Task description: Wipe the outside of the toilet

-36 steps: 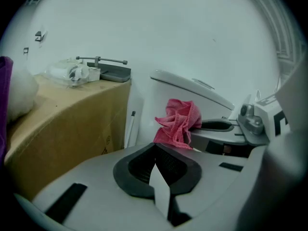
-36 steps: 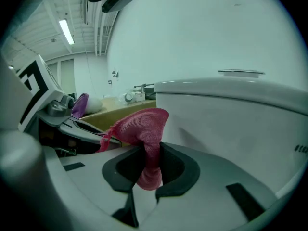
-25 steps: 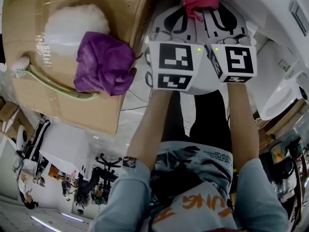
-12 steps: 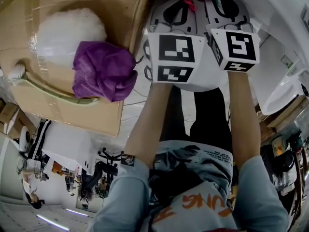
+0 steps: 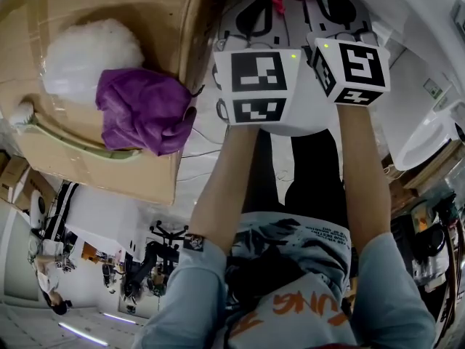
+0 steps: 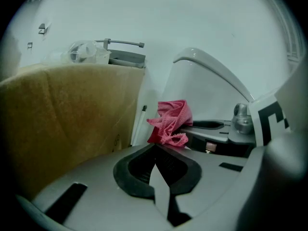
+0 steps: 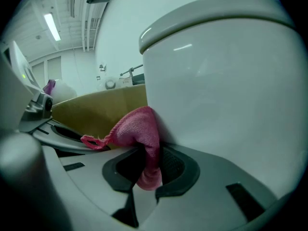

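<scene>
toilet (image 7: 226, 81) stands just ahead of you, its white outer wall touching the pink cloth (image 7: 139, 134) that your right gripper (image 7: 144, 153) clamps between its jaws. your forearms reach forward side by side, the grippers close together. your left gripper (image 6: 156, 165) has its jaws pressed together on nothing, just beside the cloth. further to your left stands a cardboard box (image 5: 145, 20) carrying a purple cloth (image 5: 142, 107) and a white fluffy bundle (image 5: 87, 49).
</scene>
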`<action>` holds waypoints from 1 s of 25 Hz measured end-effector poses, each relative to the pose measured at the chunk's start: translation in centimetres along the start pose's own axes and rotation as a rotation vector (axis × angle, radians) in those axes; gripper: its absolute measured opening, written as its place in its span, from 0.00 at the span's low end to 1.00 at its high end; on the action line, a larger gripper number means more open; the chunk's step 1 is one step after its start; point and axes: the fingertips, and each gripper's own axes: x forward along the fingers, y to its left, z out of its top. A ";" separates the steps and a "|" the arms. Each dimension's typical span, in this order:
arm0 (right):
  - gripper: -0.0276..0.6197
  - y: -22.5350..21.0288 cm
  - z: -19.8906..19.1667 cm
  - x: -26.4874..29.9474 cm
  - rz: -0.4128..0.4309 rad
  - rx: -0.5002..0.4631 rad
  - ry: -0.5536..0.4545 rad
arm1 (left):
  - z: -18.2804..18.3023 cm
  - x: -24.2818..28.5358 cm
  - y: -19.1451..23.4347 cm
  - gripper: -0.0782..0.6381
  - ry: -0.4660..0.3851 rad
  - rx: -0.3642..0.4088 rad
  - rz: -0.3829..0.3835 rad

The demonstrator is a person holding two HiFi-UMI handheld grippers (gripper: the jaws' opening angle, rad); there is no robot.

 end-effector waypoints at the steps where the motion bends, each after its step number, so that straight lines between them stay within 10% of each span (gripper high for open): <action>1: 0.17 -0.1 -0.1 -0.1 0.001 0.004 0.000 | -0.1 0.1 -0.3 0.15 0.003 0.002 -0.005; 25: 0.17 -4.4 -1.7 -4.5 -0.059 0.094 -0.019 | -0.8 0.5 -5.0 0.15 -0.011 0.033 -0.024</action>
